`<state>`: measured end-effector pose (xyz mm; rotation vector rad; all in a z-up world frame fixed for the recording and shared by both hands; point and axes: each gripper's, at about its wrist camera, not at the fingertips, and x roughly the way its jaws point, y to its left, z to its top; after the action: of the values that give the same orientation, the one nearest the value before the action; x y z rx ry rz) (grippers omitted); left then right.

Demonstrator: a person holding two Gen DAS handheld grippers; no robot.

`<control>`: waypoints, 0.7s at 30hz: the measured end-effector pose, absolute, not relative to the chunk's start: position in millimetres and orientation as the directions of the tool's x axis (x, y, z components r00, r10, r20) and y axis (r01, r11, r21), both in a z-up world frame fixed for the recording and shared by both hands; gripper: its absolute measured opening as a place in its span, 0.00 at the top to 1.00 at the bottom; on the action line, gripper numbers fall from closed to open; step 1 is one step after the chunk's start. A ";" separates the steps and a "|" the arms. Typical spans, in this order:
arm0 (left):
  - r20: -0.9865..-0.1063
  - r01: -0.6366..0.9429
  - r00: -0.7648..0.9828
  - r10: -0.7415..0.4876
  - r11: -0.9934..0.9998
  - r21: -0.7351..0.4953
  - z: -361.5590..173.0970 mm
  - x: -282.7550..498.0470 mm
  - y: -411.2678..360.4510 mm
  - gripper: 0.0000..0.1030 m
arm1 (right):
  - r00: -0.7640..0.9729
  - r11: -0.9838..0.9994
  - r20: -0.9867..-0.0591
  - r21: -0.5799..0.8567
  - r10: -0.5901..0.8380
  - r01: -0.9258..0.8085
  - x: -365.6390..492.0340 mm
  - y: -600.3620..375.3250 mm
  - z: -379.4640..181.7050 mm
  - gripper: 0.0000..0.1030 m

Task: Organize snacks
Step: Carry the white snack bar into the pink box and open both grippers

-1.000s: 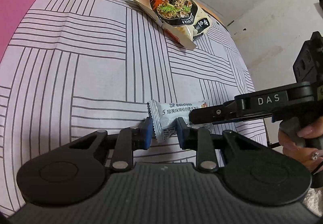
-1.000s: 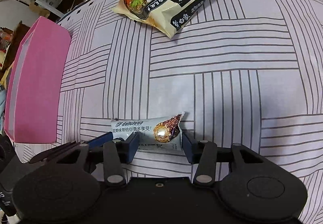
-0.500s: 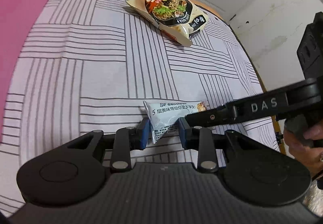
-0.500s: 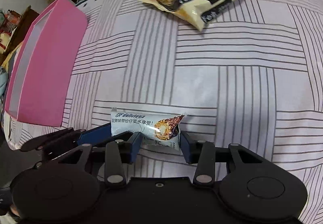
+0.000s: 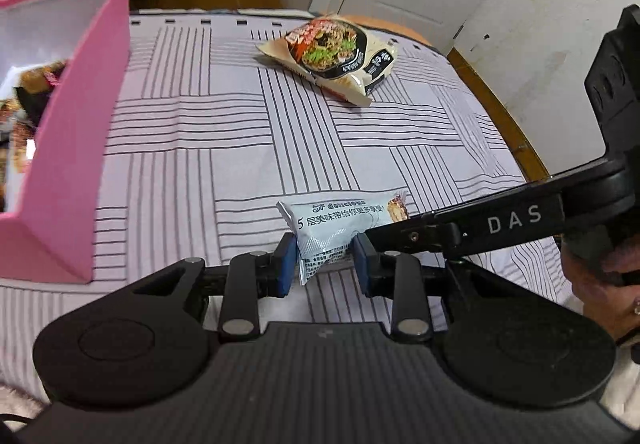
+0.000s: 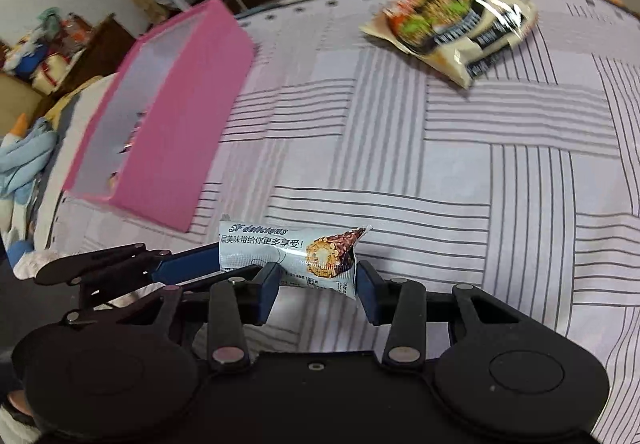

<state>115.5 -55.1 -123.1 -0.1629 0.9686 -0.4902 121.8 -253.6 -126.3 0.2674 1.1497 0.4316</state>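
Gripping the bar (image 5: 340, 228) at opposite ends, left gripper (image 5: 325, 264) pinches the plain end while right gripper (image 6: 316, 286) clamps the picture end; its long axis spans between them, above the cloth (image 5: 208, 163).

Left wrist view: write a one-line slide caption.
Left gripper clamps one end of a pale blue snack wrapper above the striped tablecloth, beside an open pink box.

A pale blue wafer bar (image 5: 340, 222) lies level, lengthwise across, lifted off the striped cloth (image 5: 200, 147). A cream noodle pack (image 5: 332, 57) lies flat on the cloth beyond it. Right of the pink box (image 5: 80, 147).
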 end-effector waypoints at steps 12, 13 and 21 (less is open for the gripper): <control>-0.727 0.364 0.515 -0.455 0.884 -0.295 -74.0 68.2 -9.1 0.72 | 0.367 0.849 -0.774 0.403 0.515 -0.341 91.9 -205.7 -75.4 0.54; -0.726 0.366 0.522 -0.448 0.886 -0.285 -68.4 65.4 -3.3 0.72 | 0.369 0.845 -0.771 0.400 0.519 -0.354 92.0 -200.2 -70.0 0.54; -0.677 0.334 0.597 -0.430 0.901 -0.278 -24.6 64.6 59.2 0.72 | 0.388 0.806 -0.729 0.386 0.565 -0.449 108.9 -146.9 -29.3 0.54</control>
<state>64.6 59.2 -24.6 -0.1265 0.8179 -0.4449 108.9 -146.9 -29.3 0.1325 0.9792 0.6473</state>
